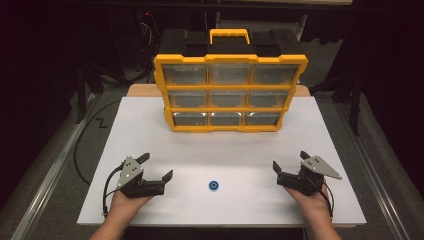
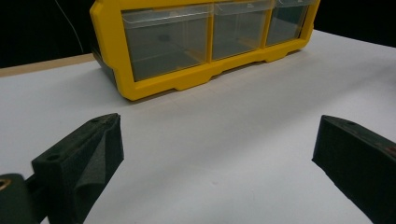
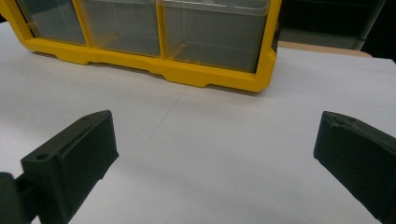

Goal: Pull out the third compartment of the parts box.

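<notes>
Blue ring lay flat on the white table, near the front edge, roughly midway between the two grippers and touching neither. Left gripper sat low at the front left, held in the person's left hand, jaws spread wide with nothing between them. Right gripper mirrored it at the front right, in the right hand, jaws likewise released and empty. Yellow drawer cabinet stood upright at the far middle of the table, well apart from the ring: three rows of three clear drawers, black top, yellow carry handle. Both gripper views looked across bare table at its bottom drawer row.
</notes>
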Tool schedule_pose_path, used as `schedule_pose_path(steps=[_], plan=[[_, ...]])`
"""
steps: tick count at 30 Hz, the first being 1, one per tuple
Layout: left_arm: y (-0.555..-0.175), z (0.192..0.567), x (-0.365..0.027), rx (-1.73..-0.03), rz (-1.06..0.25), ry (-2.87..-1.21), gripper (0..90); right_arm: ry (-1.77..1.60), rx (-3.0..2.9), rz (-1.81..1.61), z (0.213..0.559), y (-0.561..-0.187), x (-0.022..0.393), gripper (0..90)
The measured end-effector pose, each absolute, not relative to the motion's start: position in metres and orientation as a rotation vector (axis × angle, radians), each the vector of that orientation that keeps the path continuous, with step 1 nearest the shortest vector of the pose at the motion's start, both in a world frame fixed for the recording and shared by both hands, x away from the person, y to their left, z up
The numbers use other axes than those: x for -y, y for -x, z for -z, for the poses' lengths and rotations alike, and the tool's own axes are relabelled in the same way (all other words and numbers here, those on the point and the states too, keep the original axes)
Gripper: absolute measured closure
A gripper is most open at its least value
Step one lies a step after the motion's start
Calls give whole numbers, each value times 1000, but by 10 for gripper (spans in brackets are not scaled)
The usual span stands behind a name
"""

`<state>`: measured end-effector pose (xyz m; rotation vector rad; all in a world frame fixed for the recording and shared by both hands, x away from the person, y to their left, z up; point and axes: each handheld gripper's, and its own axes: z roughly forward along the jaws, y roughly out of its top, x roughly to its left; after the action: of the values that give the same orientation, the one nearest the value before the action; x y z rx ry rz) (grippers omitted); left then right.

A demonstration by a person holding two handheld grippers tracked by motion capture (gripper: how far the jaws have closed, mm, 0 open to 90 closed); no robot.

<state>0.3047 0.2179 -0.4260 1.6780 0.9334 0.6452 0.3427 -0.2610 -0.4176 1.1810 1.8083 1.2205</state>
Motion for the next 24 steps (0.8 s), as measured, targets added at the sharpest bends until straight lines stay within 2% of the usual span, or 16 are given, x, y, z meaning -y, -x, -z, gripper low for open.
schedule_pose_path(steps=[24], plan=[[-306,426,-217,-939,-658,-1674,5,-1152,-1828,-1200,398,-386,246,11]])
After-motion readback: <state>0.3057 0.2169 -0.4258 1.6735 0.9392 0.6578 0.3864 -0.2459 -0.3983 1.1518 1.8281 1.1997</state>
